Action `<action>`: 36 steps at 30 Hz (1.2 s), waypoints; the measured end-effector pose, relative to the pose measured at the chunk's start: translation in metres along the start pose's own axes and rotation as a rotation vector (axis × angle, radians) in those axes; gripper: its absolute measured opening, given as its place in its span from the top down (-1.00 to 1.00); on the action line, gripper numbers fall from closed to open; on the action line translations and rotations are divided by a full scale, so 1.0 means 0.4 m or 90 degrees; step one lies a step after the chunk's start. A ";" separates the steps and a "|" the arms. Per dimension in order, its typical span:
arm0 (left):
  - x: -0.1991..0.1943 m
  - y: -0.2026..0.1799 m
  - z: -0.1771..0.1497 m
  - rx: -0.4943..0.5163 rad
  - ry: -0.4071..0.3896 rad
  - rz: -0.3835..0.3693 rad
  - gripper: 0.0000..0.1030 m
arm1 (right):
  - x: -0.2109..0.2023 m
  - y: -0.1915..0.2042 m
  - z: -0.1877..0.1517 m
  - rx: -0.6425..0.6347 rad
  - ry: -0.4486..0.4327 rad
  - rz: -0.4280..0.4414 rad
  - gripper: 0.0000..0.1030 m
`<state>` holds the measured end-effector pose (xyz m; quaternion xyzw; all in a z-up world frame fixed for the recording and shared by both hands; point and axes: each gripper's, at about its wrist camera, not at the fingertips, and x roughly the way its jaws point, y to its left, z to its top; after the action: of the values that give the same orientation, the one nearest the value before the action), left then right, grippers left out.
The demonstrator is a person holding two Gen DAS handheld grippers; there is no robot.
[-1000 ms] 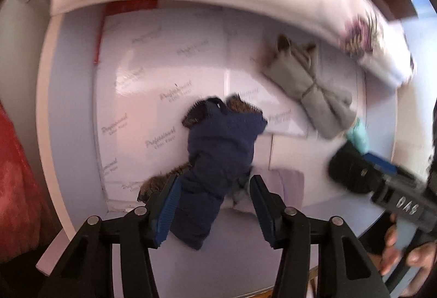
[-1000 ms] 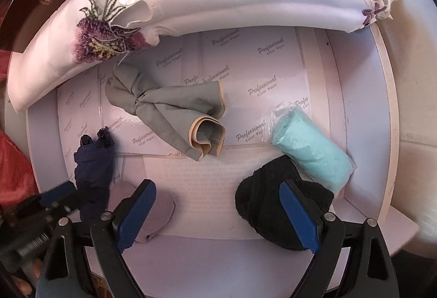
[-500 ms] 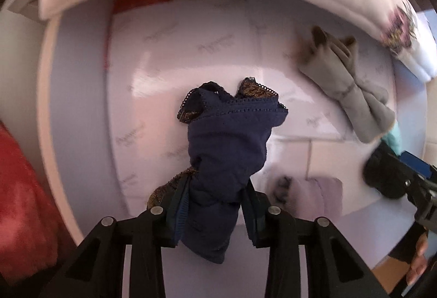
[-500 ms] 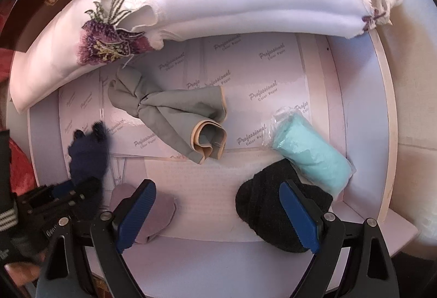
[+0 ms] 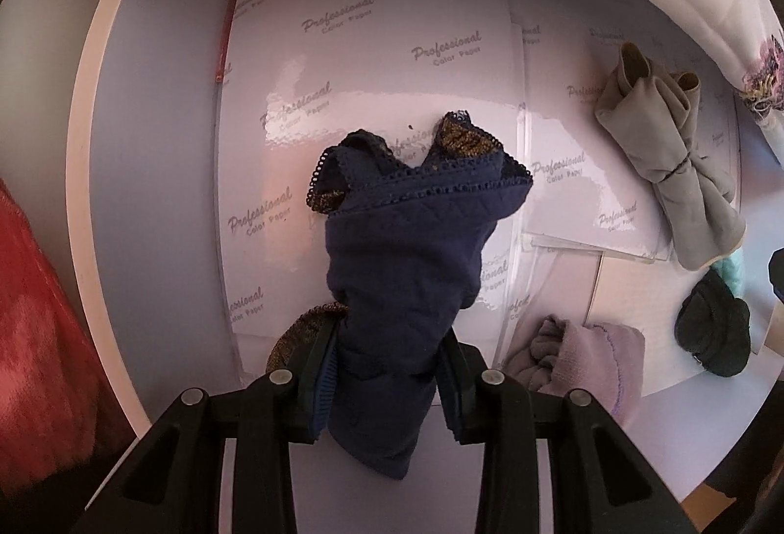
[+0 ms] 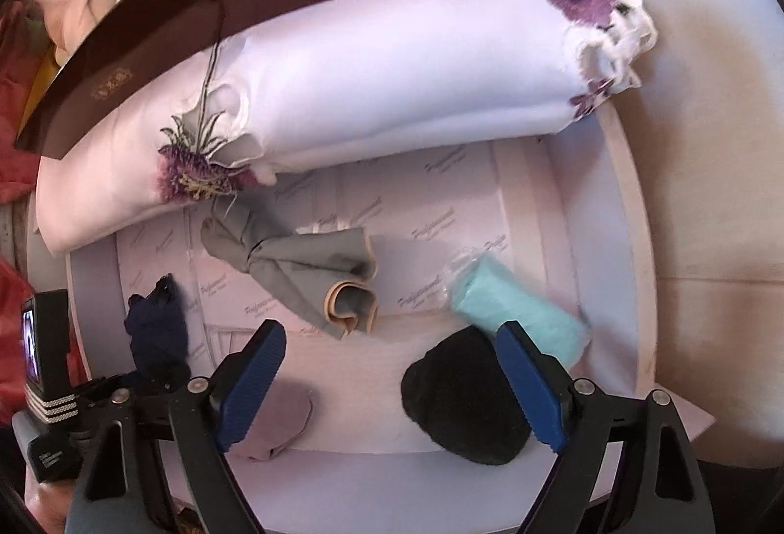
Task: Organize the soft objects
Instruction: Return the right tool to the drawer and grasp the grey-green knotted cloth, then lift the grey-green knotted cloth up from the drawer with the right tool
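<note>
Two grippers and five small soft items on a white tray lined with glossy printed paper sheets.

Left gripper (image 5: pixel 387 379): its two fingers are clamped on the lower part of one navy garment (image 5: pixel 416 269), a quilted knit piece with a scalloped lace edge and a gold-brown mesh panel. The garment stands up between the fingers over the left part of the tray (image 5: pixel 161 142), and its lower end hangs below the fingers.

Right gripper (image 6: pixel 392 387): its two blue ribbed fingers are spread wide and hold nothing. It is over the near edge of the tray, with the black item just inside its right finger.

Other items, one of each:
- a grey cloth (image 6: pixel 304 272), smooth, knotted at the middle, with a beige-trimmed rolled end;
- a mint-green roll (image 6: pixel 519 313), fuzzy, cylinder-shaped, in clear wrap;
- a black bundle (image 6: pixel 460 401), a rounded dark knit lump touching the green roll;
- a lilac sock (image 5: pixel 583 362), soft, crumpled, near the tray's front edge.

One large white folded cloth (image 6: pixel 392 68) with purple embroidered flowers and a scalloped cutwork corner lies along the far side of the tray. One glossy dark brown box (image 6: pixel 196 14) rests above it. Red fabric (image 5: pixel 39 338) lies left of the tray.
</note>
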<state>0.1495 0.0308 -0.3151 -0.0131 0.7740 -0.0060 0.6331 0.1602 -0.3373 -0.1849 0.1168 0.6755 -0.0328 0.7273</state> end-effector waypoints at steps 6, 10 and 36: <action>0.003 0.005 -0.009 -0.001 -0.005 0.001 0.31 | -0.001 0.043 -0.007 -0.080 -0.016 -0.019 -0.61; -0.005 -0.015 -0.007 -0.006 -0.007 0.000 0.31 | 0.005 0.103 -0.020 -0.173 -0.040 -0.051 -0.61; 0.007 -0.041 0.014 -0.043 0.001 -0.003 0.22 | 0.149 0.268 -0.018 -0.343 0.108 -0.056 0.54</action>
<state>0.1547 0.0143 -0.3185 -0.0361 0.7744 0.0183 0.6314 0.1803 -0.2252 -0.2311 -0.1075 0.7230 0.1263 0.6706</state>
